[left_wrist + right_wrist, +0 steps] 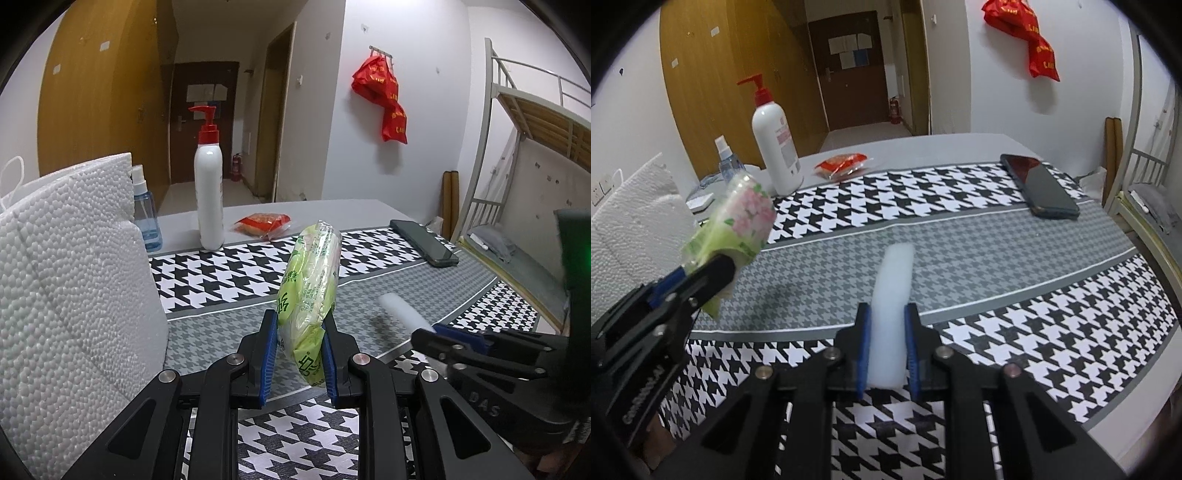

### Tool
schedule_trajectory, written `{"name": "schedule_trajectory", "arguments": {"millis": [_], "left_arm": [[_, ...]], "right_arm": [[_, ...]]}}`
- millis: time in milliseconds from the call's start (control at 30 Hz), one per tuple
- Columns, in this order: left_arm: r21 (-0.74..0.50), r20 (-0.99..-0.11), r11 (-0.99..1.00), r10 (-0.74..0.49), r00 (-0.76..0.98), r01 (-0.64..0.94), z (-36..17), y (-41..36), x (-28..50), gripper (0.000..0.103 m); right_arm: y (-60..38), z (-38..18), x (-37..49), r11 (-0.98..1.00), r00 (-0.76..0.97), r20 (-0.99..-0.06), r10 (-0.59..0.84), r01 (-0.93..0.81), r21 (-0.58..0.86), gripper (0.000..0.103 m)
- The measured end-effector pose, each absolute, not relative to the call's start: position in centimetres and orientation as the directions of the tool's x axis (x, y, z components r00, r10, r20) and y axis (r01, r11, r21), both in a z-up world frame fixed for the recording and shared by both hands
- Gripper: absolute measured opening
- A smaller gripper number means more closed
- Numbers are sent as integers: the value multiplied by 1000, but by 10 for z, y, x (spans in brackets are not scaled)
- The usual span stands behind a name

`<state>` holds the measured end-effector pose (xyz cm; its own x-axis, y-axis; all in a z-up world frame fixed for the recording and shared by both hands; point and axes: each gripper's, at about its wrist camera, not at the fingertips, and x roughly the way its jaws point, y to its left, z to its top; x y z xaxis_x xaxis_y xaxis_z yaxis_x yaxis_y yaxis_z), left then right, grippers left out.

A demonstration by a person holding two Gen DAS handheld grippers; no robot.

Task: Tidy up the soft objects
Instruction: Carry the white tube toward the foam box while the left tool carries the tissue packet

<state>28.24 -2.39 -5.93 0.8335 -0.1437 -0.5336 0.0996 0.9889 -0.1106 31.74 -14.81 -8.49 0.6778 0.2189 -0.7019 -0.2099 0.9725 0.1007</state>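
table (1015, 266): houndstooth cloth, black-white bands either side of a fine grey band; bare grey top at the far edge.
paper towel stack (70, 295): white, embossed, at the left edge of the table, just beside the left gripper; blocks the view past it in the left wrist view.
left gripper (300, 356): raised over the cloth, pointing toward the far edge, jaws clenched on the tissue pack (308, 295). Pack stands on edge between the blue pads, clear of the table, tilted slightly right.
right gripper (887, 354): level with the left one, off to its right, pointing the same way, jaws clamped on the foam strip (892, 295). Strip sticks forward out of the jaws, above the grey band.
writing: tissue pack is green and clear with large green characters, too warped to read; pink flower print on its other face in the right wrist view. "DAS" moulded on the right gripper body, seen from the left. Pump bottle label text too small to read.
pump bottle (209, 184): white, red pump, upright at the far left.
phone (1039, 184): dark, flat, far right on the cloth.
spray bottle (144, 210): blue, partly behind the towel stack.
red packet (264, 223): flat on the bare grey top, right of the pump bottle.
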Motion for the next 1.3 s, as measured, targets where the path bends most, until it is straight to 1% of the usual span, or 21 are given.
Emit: {"name": "schedule_trajectory", "arguments": {"millis": [267, 500, 900, 1300], "left_arm": [[-95, -537, 990, -138, 832, 103, -59, -27, 284, 24], [-80, -518, 991, -131, 845, 105, -51, -30, 279, 24], [-36, -443, 994, -106, 890, 101, -18, -35, 247, 24], [-3, -352, 997, -71, 933, 75, 18, -34, 204, 24]], "right_arm": [[-155, -74, 306, 972, 698, -679, 228, -210, 110, 21], [-161, -66, 296, 971, 712, -663, 232, -208, 118, 21], [-172, -33, 267, 965, 764, -590, 261, -229, 131, 21], [-174, 6, 221, 950, 815, -488, 312, -283, 134, 21]]}}
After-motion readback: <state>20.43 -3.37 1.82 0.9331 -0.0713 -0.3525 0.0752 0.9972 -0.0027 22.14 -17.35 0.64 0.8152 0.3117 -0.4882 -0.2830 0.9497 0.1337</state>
